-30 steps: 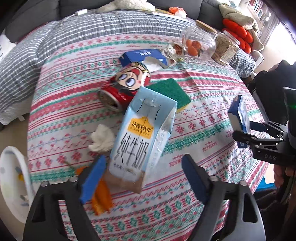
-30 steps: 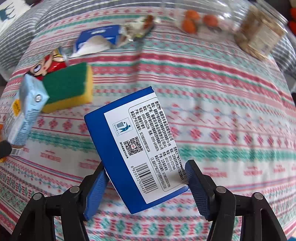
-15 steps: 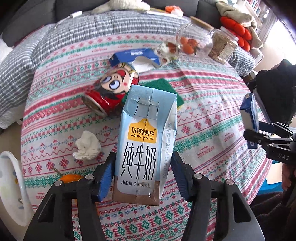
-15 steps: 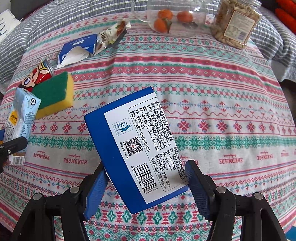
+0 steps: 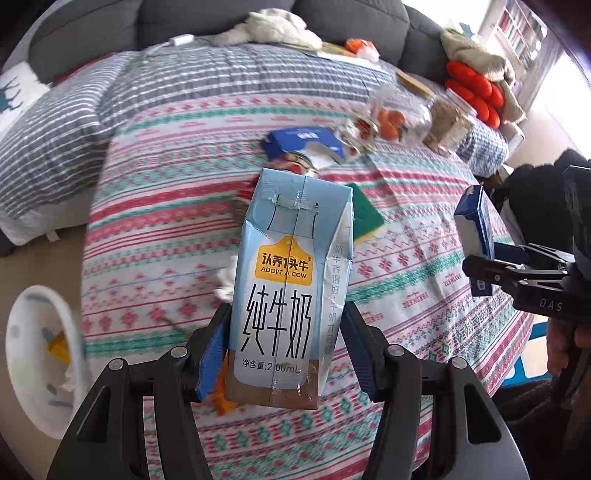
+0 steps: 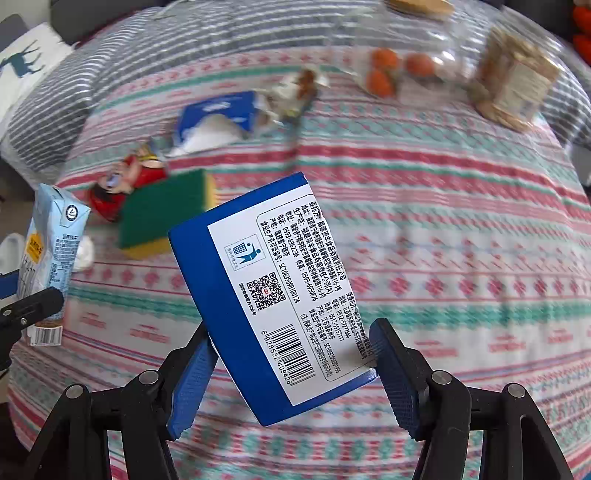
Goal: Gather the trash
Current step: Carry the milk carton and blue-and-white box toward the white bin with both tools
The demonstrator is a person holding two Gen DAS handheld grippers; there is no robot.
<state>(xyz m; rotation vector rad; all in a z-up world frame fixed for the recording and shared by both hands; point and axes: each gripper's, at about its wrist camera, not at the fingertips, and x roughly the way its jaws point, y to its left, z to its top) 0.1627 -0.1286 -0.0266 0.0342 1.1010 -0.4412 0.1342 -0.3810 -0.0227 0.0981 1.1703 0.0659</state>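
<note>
Pinching a pale blue milk carton (image 5: pixel 288 291) low on its two narrow sides, the left gripper (image 5: pixel 286 347) holds it clear of the cloth, with its long axis along the fingers and its folded top pointing away from the camera toward the far end of the counter. The right gripper (image 6: pixel 291 373) clamps a blue box (image 6: pixel 266 295) by two opposite edges; the box sits skewed between the blue pads, its long axis leaning left, barcode end nearest the camera, printed white label facing up. From the left wrist view that same box shows edge-on at the right.

Below the carton lie a crumpled white tissue (image 5: pixel 227 280) and some orange scraps (image 5: pixel 221 400). Farther out rest a green-and-yellow sponge (image 6: pixel 166 214), a red cartoon-printed can (image 6: pixel 122 181) on its side, a torn blue package (image 6: pixel 218 118), a crinkled wrapper (image 6: pixel 295 92), a clear jar with orange fruit (image 6: pixel 395 70) and a jar of grains (image 6: pixel 517 88). The counter (image 6: pixel 461 221) wears a cloth banded in red, teal and white. A white bin (image 5: pixel 40 354) stands on the floor at the left, and a grey sofa (image 5: pixel 207 18) lies beyond.
</note>
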